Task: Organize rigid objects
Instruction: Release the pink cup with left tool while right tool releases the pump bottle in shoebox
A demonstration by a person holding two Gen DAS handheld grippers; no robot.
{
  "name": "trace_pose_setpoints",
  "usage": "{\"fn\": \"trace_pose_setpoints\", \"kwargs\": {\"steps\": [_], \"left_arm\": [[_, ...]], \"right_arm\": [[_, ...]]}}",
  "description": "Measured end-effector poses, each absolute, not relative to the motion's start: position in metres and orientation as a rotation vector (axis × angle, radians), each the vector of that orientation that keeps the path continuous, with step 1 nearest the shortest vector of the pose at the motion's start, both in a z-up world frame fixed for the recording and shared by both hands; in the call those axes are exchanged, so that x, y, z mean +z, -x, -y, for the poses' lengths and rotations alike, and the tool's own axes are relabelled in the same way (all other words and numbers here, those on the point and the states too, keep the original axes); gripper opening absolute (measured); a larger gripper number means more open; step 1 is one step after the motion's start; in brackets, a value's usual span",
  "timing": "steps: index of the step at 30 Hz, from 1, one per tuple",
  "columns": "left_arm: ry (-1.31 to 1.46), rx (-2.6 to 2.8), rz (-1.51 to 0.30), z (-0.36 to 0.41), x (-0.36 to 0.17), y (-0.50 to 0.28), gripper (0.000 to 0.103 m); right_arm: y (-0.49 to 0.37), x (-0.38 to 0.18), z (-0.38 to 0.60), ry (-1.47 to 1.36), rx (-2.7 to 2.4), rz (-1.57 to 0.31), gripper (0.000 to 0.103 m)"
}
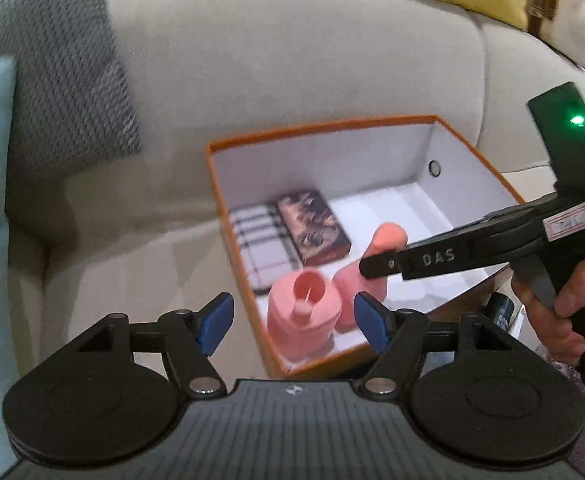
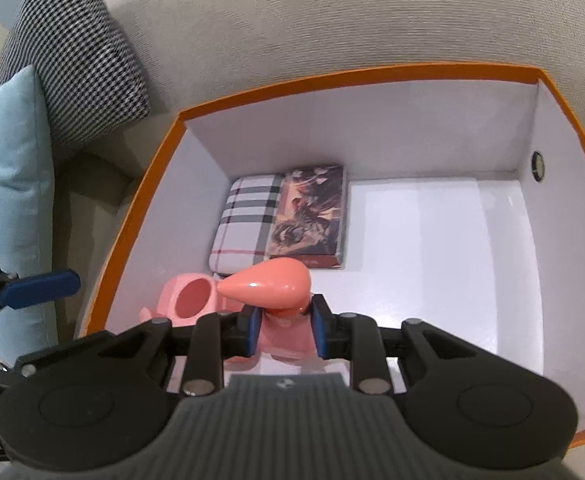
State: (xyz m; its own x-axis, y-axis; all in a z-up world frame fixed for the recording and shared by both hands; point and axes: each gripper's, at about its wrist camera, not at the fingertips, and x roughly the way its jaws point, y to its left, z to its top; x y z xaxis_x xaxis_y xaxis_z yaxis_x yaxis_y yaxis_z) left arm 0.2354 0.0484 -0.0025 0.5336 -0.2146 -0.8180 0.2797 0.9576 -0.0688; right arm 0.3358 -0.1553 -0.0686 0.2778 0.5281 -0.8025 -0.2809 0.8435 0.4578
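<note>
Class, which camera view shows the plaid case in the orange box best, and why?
The right wrist view: the plaid case lies sharp and nearly whole, beside the dark printed box. The left wrist view shows it smaller and blurred, its near end behind a pink item.

Left claw (image 1: 292, 320): jaws spread wide, nothing gripped between the blue pads (image 1: 218, 322); pointed steeply downward. One blue pad is also seen at the left edge of the right wrist view.

Right claw (image 2: 284, 330): jaws drawn in partway, blue pads (image 2: 252, 330) pressed on either side of the neck of a pink piece (image 2: 270, 282); pointed steeply downward. In the left wrist view its black fingers are seen reaching in from the right.

Right hand (image 1: 560, 312): wrapped around the handle of the right claw, fingers curled on the trigger.

Left hand: not seen.
</note>
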Motion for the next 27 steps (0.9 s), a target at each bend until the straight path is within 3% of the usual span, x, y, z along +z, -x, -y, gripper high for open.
{"fn": "trace_pose_setpoints", "kwargs": {"steps": [6,10,27], "left_arm": [[-0.022,-0.284,-1.008,-0.053,-0.016,-0.245,0.074],[-0.017,-0.288,-1.01,-0.054,-0.019,-0.248,0.061],[-0.029,-0.301,-1.041,-0.056,-0.026,-0.259,0.055]], "right_arm": [[-0.333,-0.068,0.144,-0.274,0.545,-1.17,0.028],[-0.334,-0.069,0.137,-0.235,0.536,-1.165,0.028],[-0.329,-0.066,0.126,-0.033,0.706,-1.252,0.032]]}}
